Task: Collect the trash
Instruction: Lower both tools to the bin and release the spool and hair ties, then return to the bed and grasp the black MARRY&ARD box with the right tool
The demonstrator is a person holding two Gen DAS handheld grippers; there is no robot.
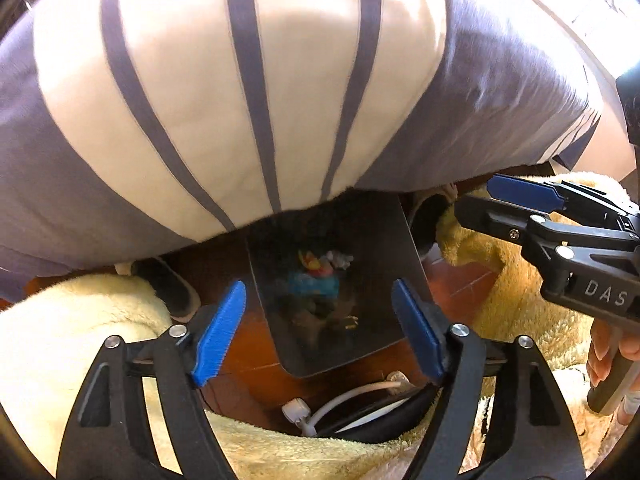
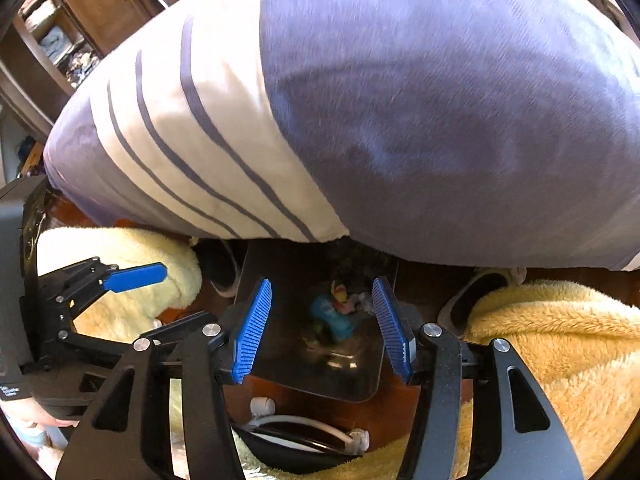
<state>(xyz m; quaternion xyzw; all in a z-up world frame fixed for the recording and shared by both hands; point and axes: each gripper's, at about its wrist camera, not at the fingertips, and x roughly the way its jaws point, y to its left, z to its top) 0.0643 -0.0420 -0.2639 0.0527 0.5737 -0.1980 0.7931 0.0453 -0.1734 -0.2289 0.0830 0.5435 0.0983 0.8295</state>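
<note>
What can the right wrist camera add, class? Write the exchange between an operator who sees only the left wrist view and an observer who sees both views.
Operator: From the left wrist view I see the right gripper only side-on. Is it open?
Observer: Yes. Its own camera shows the blue pads well apart, framing the bin, which holds wrappers.
Operator: What is beyond the striped pillow on the far side?
Observer: The right wrist view shows wooden shelves with stacked items at its upper left, past the pillow's edge.
</note>
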